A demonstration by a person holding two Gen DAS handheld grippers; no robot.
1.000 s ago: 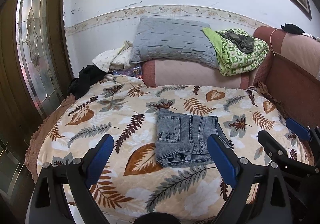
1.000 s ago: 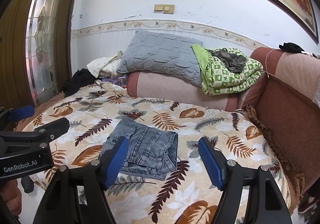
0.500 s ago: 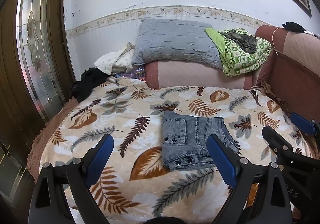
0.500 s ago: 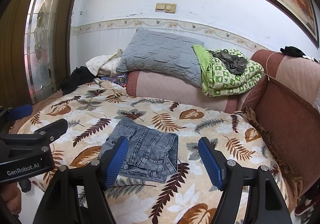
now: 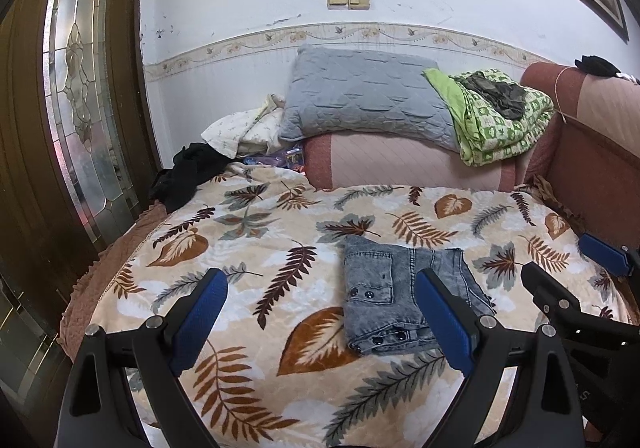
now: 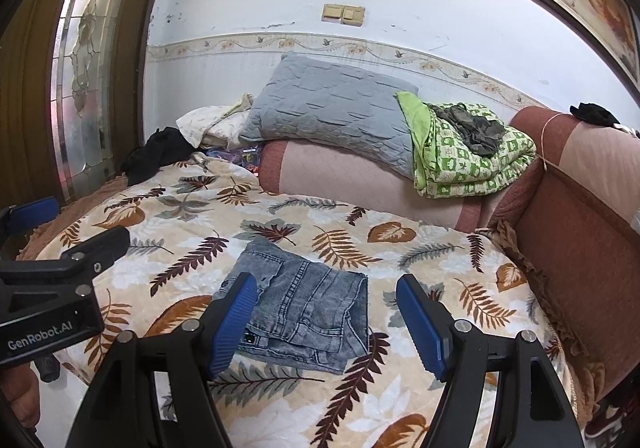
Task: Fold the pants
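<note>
The grey-blue denim pants [image 5: 400,300] lie folded into a compact rectangle on the leaf-patterned blanket [image 5: 248,248]; they also show in the right wrist view [image 6: 308,308]. My left gripper [image 5: 320,312] is open and empty, held above the near edge of the bed, short of the pants. My right gripper [image 6: 326,316] is open and empty, also held back from the pants. Each gripper shows at the edge of the other's view: the right gripper [image 5: 568,268] and the left gripper [image 6: 68,228].
A grey pillow [image 5: 368,96] and a green patterned quilt [image 5: 500,116] rest on the pink headboard cushion [image 5: 400,164]. Black clothing [image 5: 188,172] lies at the bed's far left corner. A padded side wall [image 6: 580,240] borders the right. A glass-panelled door [image 5: 80,108] stands left.
Both grippers have drawn back and risen slightly from the folded pants, staying open. The pants have not moved.
</note>
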